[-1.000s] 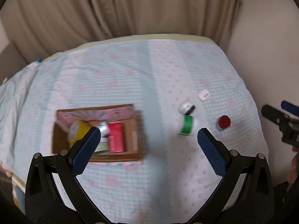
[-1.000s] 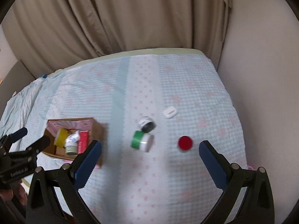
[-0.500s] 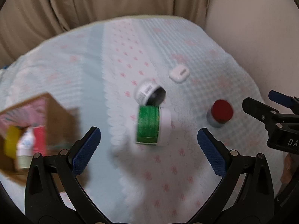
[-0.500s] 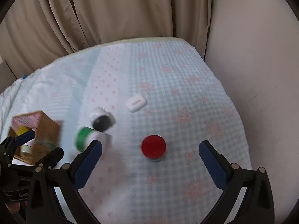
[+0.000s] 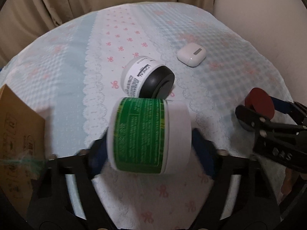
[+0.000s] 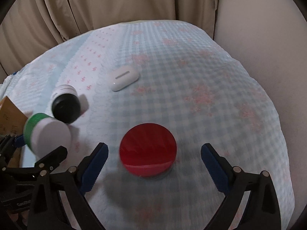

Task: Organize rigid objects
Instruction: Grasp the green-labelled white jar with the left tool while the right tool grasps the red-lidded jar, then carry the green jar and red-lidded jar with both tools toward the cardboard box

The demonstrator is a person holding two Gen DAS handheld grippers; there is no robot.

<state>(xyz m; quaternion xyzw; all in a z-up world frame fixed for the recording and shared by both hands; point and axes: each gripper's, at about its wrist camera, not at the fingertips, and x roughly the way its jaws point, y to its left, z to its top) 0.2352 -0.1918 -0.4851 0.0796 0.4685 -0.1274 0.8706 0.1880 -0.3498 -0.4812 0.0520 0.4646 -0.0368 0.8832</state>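
A green-labelled white jar (image 5: 148, 136) lies on its side between the fingers of my left gripper (image 5: 151, 151), whose jaws sit close at both its ends; it also shows in the right wrist view (image 6: 47, 134). A white jar with a black lid (image 5: 147, 80) lies just behind it. A red-lidded jar (image 6: 147, 149) stands upright between the wide-open fingers of my right gripper (image 6: 154, 153), apart from both pads. It shows at the right of the left wrist view (image 5: 259, 105).
A white earbud case (image 5: 191, 54) lies farther back on the blue checked cloth (image 6: 191, 67). A cardboard box (image 5: 17, 134) stands at the left edge. Beige curtains and a wall bound the far side and the right.
Both grippers have moved forward and down. The left one has closed in around the green jar; the right one has come over the red-lidded jar.
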